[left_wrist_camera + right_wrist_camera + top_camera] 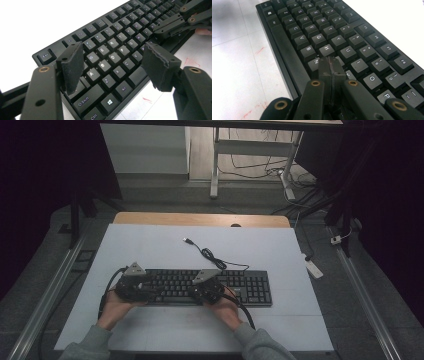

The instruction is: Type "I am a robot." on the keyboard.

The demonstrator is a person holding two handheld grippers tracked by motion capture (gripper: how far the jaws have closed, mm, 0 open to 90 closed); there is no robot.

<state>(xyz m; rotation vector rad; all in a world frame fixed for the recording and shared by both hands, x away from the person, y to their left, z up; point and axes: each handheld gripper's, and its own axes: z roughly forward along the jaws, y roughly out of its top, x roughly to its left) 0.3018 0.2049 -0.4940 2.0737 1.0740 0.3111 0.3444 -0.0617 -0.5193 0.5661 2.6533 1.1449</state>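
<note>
A person is holding two grippers over a black keyboard [210, 287] lying on a pale mat [150, 330] across a wooden table [200, 219], with every place here reckoned from that keyboard.

At its near edge, both hands are reaching in. The left hand [114, 307] is carrying the left gripper [112, 65] above the keyboard's left end, jaws spread wide and gripping nothing; in the left gripper view the A, S, D and Z keys are sitting in the gap between the pads [72, 66]. The right hand [227, 307] is bringing the right gripper [332, 68] over the keyboard's middle, jaws pressed together with nothing between them, the closed tip hanging at the J and K keys; whether it is touching a key cannot be told.

The keyboard's long axis is running left to right across the mat, parallel to the near table edge, its key rows facing the person and its back edge pointing away. Both grippers are sitting directly above it, so the keys are lying straight down from the jaws, and the right gripper looks the nearer to a keypress.

Beyond the back edge, the keyboard's cable [215, 260] is trailing away in loose loops to a free plug [188, 241] on the mat.
</note>
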